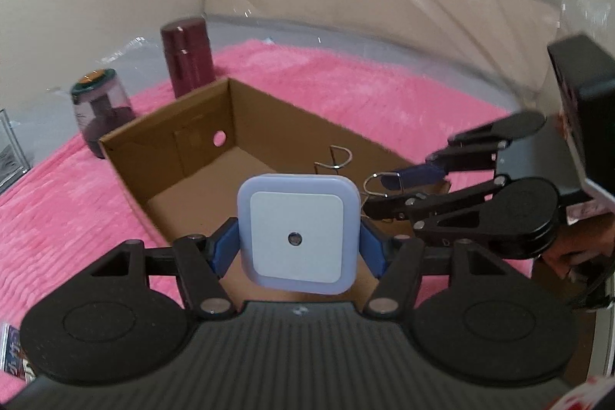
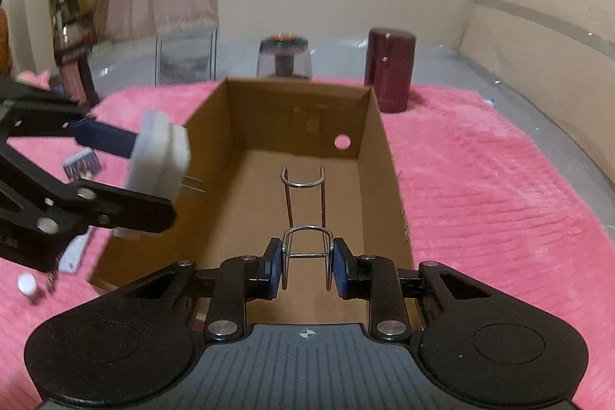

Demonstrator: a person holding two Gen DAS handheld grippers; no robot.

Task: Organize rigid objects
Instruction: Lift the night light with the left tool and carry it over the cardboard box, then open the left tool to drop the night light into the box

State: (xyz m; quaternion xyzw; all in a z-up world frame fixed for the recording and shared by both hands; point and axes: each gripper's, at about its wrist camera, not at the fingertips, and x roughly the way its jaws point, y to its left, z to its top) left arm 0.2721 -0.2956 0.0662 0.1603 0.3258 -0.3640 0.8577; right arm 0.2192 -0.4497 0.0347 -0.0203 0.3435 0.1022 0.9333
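Cardboard box (image 2: 292, 179) sits on our pink blanket (image 2: 480, 179). Our left tongs (image 1: 298, 244) clamp a white night light (image 1: 298, 237) above it; right tongs (image 2: 306, 266) pinch a wire rack (image 2: 305, 218) inside. No writing is legible.

Both grippers, left gripper (image 1: 298, 248) and right gripper (image 2: 306, 266): black linkages, blue pads, silver screws, ribbed grey bases.

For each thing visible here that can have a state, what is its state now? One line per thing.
Left gripper: shut on the square white plug-in night light, held above the box.
Right gripper: shut on the bent metal wire clip, held over the box.
Brown cardboard box: open on top, no items seen on its floor.
Maroon cylindrical flask: upright, lid on.
Dark jar: upright.
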